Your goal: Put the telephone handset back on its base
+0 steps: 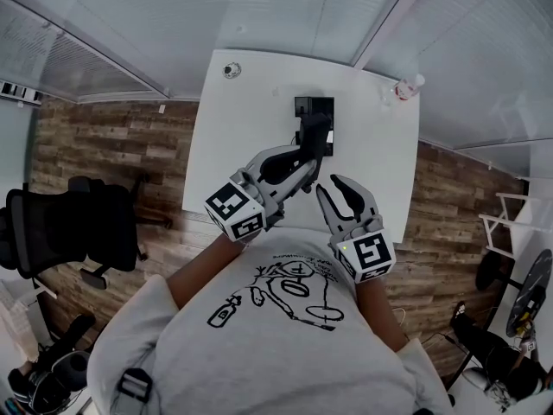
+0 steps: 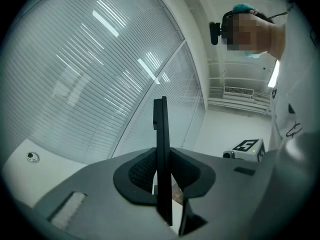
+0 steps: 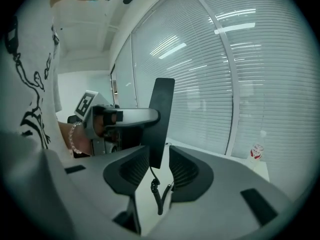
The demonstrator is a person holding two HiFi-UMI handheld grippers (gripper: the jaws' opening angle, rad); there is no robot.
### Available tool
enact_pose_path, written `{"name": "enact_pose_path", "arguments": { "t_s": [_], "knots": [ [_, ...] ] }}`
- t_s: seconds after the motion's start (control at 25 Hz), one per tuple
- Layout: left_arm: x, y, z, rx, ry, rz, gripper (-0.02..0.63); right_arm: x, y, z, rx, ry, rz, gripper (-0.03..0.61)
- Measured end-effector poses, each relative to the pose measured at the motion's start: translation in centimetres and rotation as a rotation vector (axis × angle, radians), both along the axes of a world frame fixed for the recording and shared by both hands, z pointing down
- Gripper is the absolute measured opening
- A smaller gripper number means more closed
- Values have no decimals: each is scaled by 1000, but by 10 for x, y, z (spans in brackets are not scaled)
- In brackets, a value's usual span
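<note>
The black telephone handset [image 1: 314,137] hangs upright above the white table [image 1: 251,102], just in front of the black base [image 1: 313,106] at the table's far side. My left gripper [image 1: 304,150] is shut on the handset. In the left gripper view the handset [image 2: 161,134] stands edge-on, clamped between the jaws. My right gripper [image 1: 329,184] is open, close by on the right. In the right gripper view the handset [image 3: 161,109] rises just beyond the spread jaws, its lower end in line with the gap and untouched. A coiled cord [image 3: 156,189] hangs below it.
A small bottle [image 1: 408,86] stands at the table's far right corner, and a small round object [image 1: 231,70] lies at the far left. A black office chair [image 1: 78,223] stands on the wooden floor to the left. Blinds and glass walls close off the far side.
</note>
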State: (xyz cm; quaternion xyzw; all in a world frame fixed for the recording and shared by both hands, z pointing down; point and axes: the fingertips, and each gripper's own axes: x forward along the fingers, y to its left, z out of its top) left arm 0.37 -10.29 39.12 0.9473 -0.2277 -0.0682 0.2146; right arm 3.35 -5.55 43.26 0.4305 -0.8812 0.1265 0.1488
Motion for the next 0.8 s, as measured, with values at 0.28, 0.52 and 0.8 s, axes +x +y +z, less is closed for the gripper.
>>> {"name": "enact_pose_path", "arguments": {
  "t_s": [0.28,0.52,0.8],
  "knots": [
    [2,-5,11,-25,8,1,71,-5,6,43,-82,61,-39,114],
    [2,-6,17,-36,13,5,71,-6,8,79,-134,107,-64,117],
    [5,-10,28,-87,46,14,71,-12,3,105,-165,138,-98,117]
  ]
}}
